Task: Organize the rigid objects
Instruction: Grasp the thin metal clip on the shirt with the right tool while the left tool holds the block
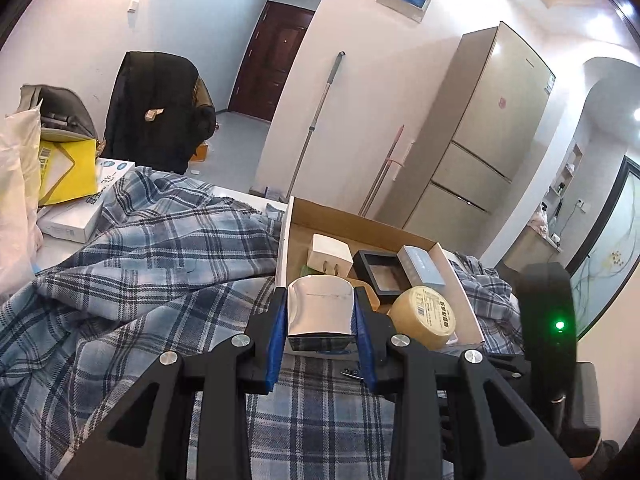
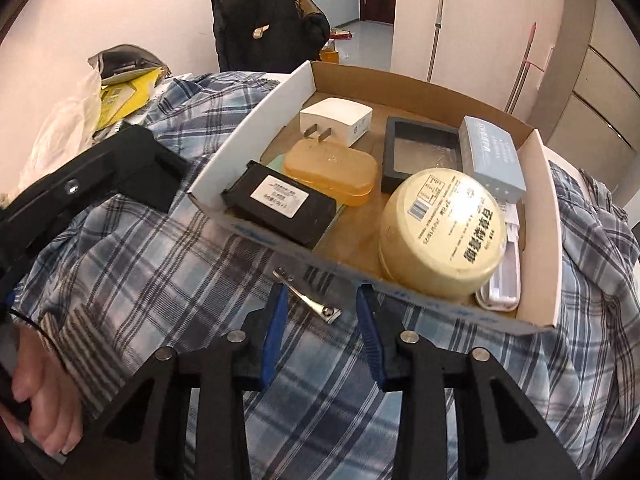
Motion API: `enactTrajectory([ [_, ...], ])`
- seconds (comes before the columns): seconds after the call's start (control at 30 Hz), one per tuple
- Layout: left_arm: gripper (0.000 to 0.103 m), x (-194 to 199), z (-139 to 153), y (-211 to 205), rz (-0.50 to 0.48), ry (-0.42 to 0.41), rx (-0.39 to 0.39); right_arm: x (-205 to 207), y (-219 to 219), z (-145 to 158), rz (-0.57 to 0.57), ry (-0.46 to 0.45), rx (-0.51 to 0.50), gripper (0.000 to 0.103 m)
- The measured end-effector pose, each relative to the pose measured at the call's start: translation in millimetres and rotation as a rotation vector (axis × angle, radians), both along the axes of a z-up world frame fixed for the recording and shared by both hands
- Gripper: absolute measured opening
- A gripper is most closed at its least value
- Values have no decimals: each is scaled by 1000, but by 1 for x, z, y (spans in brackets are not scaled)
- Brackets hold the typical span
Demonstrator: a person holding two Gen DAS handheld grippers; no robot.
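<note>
My left wrist camera looked forward, tilted gently down, at the cardboard box (image 1: 360, 222) just beyond its fingertips (image 1: 280, 304). My right wrist camera faced steeply down, close over the same box (image 2: 540, 216) past its fingertips (image 2: 362, 300). Both views shared the round tin (image 1: 424, 316) (image 2: 440, 232) and plaid cloth (image 1: 140, 260) (image 2: 160, 280).

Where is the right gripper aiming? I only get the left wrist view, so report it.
Observer: The right gripper points down at a nail clipper on the plaid cloth, just in front of the box.
Operator: Say whether it is gripped.
Observer: Not yet. The clipper lies between the fingers, clear of the right pad.
Operator: Name what my held item hides in the box.
Observer: A black case with a white label, at the near left corner.
</note>
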State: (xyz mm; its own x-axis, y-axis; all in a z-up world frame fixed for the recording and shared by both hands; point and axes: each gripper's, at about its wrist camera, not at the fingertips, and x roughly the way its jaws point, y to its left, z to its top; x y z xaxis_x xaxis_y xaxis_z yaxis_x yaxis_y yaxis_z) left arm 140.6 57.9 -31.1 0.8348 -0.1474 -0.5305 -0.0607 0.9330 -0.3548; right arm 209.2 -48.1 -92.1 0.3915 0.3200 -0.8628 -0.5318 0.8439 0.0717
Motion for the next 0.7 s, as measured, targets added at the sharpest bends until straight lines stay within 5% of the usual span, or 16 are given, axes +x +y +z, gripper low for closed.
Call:
enactTrajectory([
  [0.13, 33, 1, 0, -1, -4, 1, 3, -2, 10, -7, 24, 6, -27, 16],
  [0.3, 33, 1, 0, -3, -8, 4, 8, -15, 0, -7, 1, 19, -14, 9],
  [0.7, 33, -1, 0, -6, -14, -2, 15, -44, -42, -5, -61, 61, 9, 9],
])
